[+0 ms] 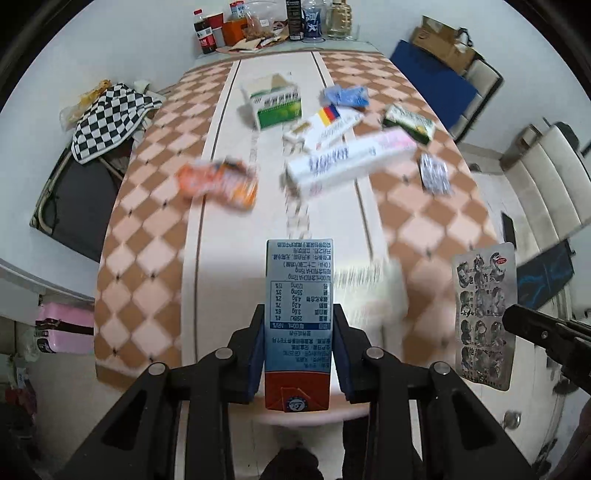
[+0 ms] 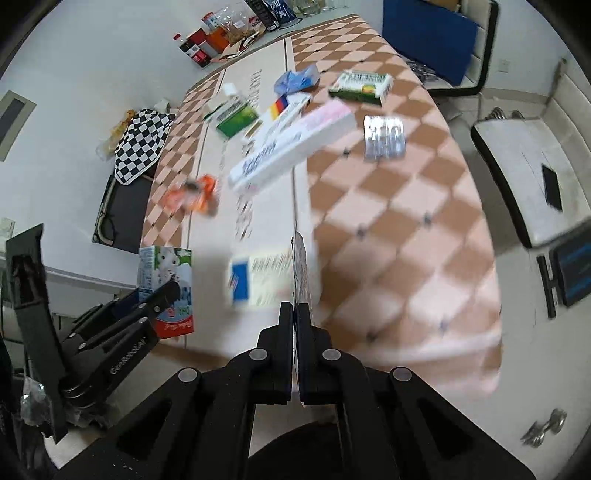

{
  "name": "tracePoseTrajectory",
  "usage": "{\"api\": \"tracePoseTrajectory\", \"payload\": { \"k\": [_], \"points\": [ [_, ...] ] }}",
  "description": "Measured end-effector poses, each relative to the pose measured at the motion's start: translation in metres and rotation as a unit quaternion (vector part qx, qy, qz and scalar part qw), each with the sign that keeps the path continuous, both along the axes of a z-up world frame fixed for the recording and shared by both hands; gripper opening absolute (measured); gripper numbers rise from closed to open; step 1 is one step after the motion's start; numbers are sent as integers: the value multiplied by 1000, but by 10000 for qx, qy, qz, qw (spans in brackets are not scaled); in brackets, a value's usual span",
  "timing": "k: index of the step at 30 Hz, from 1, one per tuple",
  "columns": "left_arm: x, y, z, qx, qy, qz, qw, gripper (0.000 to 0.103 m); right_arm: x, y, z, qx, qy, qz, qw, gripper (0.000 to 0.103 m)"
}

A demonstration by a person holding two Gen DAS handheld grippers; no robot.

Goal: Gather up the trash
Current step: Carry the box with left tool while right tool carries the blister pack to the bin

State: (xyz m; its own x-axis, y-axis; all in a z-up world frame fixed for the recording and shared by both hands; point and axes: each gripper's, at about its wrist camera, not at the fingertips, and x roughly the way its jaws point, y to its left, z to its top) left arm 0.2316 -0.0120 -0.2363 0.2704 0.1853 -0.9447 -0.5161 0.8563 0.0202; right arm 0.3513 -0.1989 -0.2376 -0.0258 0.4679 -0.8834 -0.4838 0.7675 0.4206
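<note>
In the left wrist view my left gripper (image 1: 299,308) is shut on an upright blue-grey milk carton (image 1: 298,280) with a red end, above the near edge of the checkered table (image 1: 147,258). My right gripper (image 2: 294,306) is shut on a silver blister pack (image 2: 300,258), seen edge-on here and flat in the left wrist view (image 1: 484,317). On the table lie an orange wrapper (image 1: 218,182), a long white box (image 1: 351,160), a green box (image 1: 275,105), a blue crumpled wrapper (image 1: 345,96), a dark green box (image 1: 408,122) and another blister pack (image 1: 436,173).
Bottles and jars (image 1: 266,22) crowd the table's far end. A chair with a checkered cloth (image 1: 110,118) stands left of the table. A blue board (image 1: 432,77) and a white bench (image 2: 524,173) are on the right. A white box (image 2: 258,277) lies near the front edge.
</note>
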Motion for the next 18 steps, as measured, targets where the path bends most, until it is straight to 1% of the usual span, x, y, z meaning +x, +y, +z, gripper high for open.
{"api": "tracePoseTrajectory", "payload": {
  "k": [2, 3, 5, 7, 9, 12, 13, 14, 16, 18],
  "points": [
    [-34, -6, -7, -67, 77, -73, 9999, 29, -41, -11, -3, 5, 49, -124, 9999, 2],
    [-50, -9, -13, -130, 126, -94, 9998, 29, -55, -16, -6, 7, 101, -161, 9998, 2],
    [-83, -16, -30, -346, 311, -111, 9989, 29, -100, -29, -23, -24, 327, -282, 9991, 2],
    [-109, -24, -51, -551, 496, -147, 9971, 29, -129, -37, -42, -103, 484, -314, 9983, 2],
    [-129, -34, -77, -724, 691, -214, 9947, 29, -162, -47, -77, -258, 724, -335, 9965, 2],
    [-151, -45, -130, -977, 977, -208, 9902, 29, -188, -60, -126, -420, 995, -364, 9935, 2],
    [-155, -47, -152, -1072, 1054, -153, 9885, 29, -197, -64, -150, -501, 1070, -372, 9923, 2],
    [-157, -47, -169, -1128, 1107, -122, 9874, 29, -202, -66, -164, -520, 1116, -386, 9916, 2],
    [-158, -47, -215, -1271, 1228, -45, 9842, 29, -212, -72, -212, -615, 1254, -445, 9892, 2],
    [-157, -46, -252, -1361, 1303, -7, 9821, 29, -214, -76, -250, -586, 1382, -549, 9871, 2]
  ]
}}
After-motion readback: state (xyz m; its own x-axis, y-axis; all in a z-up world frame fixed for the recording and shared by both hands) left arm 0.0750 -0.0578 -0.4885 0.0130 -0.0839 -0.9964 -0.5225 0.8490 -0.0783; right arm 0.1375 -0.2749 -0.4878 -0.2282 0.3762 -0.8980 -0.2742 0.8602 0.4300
